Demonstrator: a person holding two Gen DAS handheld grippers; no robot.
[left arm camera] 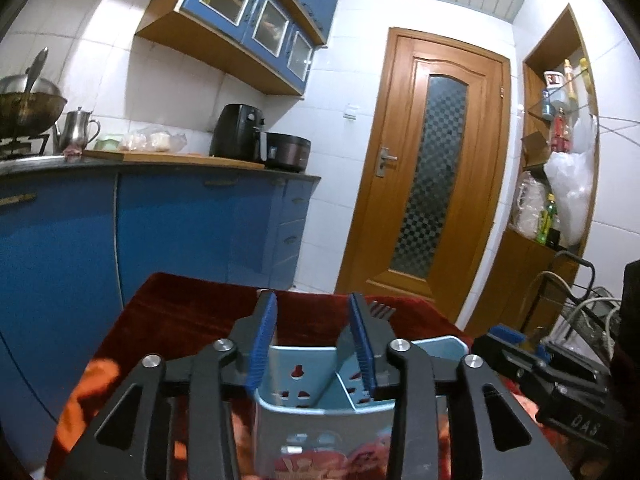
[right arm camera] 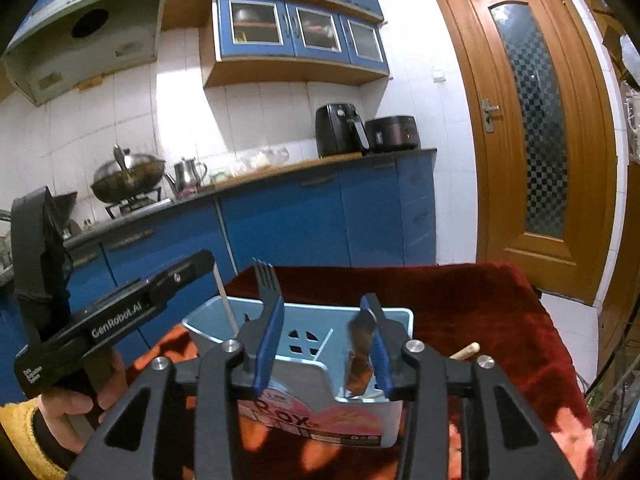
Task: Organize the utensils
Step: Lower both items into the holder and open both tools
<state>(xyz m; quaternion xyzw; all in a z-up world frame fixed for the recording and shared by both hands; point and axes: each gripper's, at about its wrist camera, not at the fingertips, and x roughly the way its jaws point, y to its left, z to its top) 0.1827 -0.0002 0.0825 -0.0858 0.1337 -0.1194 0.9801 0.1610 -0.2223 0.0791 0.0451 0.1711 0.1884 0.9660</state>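
A light blue utensil holder (left arm camera: pixel 320 396) with cut-out holes stands on a red cloth (left arm camera: pixel 192 308); it also shows in the right wrist view (right arm camera: pixel 304 340). My left gripper (left arm camera: pixel 314 312) is open above it, holding nothing. My right gripper (right arm camera: pixel 324 312) is open above the holder too. A dark fork (right arm camera: pixel 266 276) stands in the holder beside the right gripper's left finger. A metal spoon (right arm camera: pixel 360 352) stands by its right finger. A pale chopstick (right arm camera: pixel 226 300) leans in the holder's left side. Fork tines (left arm camera: pixel 380 308) show past the left gripper's right finger.
A wooden handle (right arm camera: pixel 466 350) lies on the cloth right of the holder. Blue cabinets (left arm camera: pixel 160 232) with an air fryer (left arm camera: pixel 238 132) and wok (left arm camera: pixel 28 104) stand behind. A wooden door (left arm camera: pixel 424 176) is at the right. A wire rack (left arm camera: pixel 580 312) is at far right.
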